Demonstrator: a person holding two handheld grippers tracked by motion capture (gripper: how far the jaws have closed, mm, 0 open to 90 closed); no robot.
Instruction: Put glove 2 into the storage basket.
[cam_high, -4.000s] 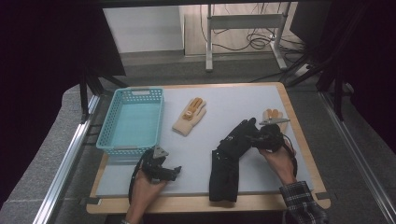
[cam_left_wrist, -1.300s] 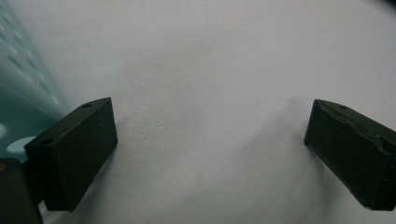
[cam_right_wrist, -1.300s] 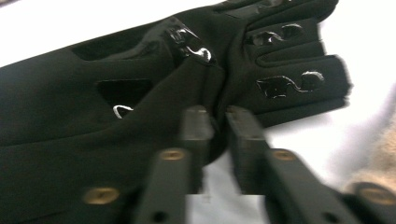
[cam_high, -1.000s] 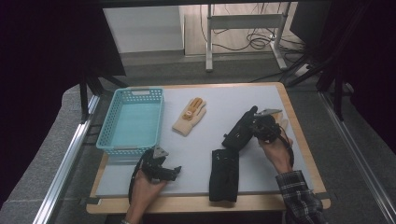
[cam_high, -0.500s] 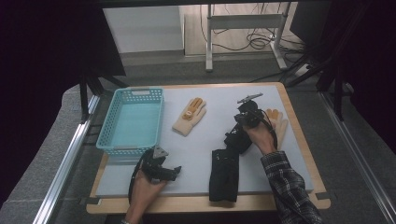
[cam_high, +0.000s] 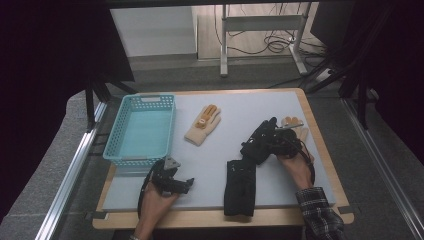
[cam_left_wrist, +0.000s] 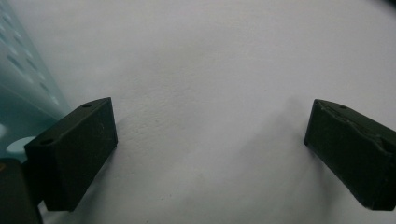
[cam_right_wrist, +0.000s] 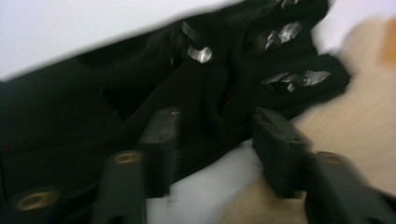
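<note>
A crumpled black glove (cam_high: 254, 145) (cam_right_wrist: 224, 70) lies right of the table's centre, its fingers beside a beige glove (cam_high: 295, 123) (cam_right_wrist: 355, 107). My right gripper (cam_high: 267, 142) (cam_right_wrist: 215, 116) sits low over it. Its jaws have just been opening and stand apart, with glove fabric loose between their tips and no pad pressing on it. A second black glove (cam_high: 239, 187) lies flat near the front edge. Another beige glove (cam_high: 202, 125) rests mid-table. My left gripper (cam_high: 172, 180) (cam_left_wrist: 210, 135) rests open on the bare white table (cam_left_wrist: 210, 56) with nothing between its fingers.
A light blue plastic basket (cam_high: 142, 131) (cam_left_wrist: 18, 93) stands at the table's left, just behind my left gripper. The white table top (cam_high: 250, 107) has a wooden rim; beyond its far edge stands a desk frame with cables on the floor.
My right hand carried the black glove up and toward the table's back, then came down; its jaws went from shut on the glove to apart. The left hand stayed put.
</note>
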